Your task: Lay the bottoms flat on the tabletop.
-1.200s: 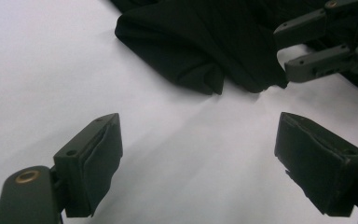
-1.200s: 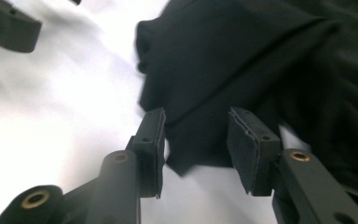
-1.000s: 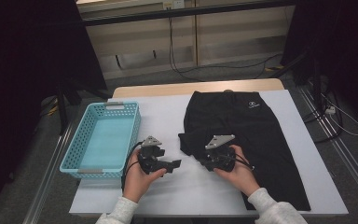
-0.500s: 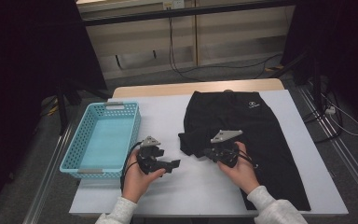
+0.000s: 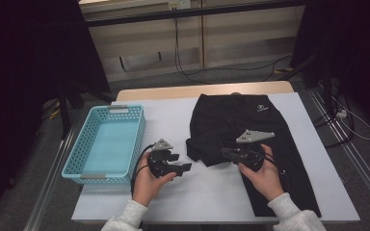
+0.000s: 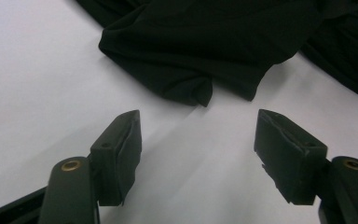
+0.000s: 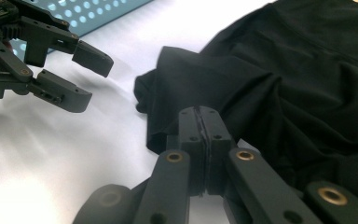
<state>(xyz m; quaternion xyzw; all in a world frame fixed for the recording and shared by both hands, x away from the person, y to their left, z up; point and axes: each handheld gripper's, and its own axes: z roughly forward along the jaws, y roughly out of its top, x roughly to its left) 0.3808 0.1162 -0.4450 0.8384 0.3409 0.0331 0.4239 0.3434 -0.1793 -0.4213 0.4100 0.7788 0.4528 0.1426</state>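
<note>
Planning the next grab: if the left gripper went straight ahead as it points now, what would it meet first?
Probably the folded edge of the black garment; the open left gripper has bare white table between it and the cloth.

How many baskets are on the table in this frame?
1. The light blue basket sits at the table's left side, left of the left gripper and apart from the black garment. A corner of it shows in the right gripper view.

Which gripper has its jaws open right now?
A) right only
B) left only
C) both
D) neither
B: in the left gripper view the left gripper has its jaws spread wide over bare table, short of the black garment, while the right gripper has its jaws pressed together at the garment's edge.
</note>
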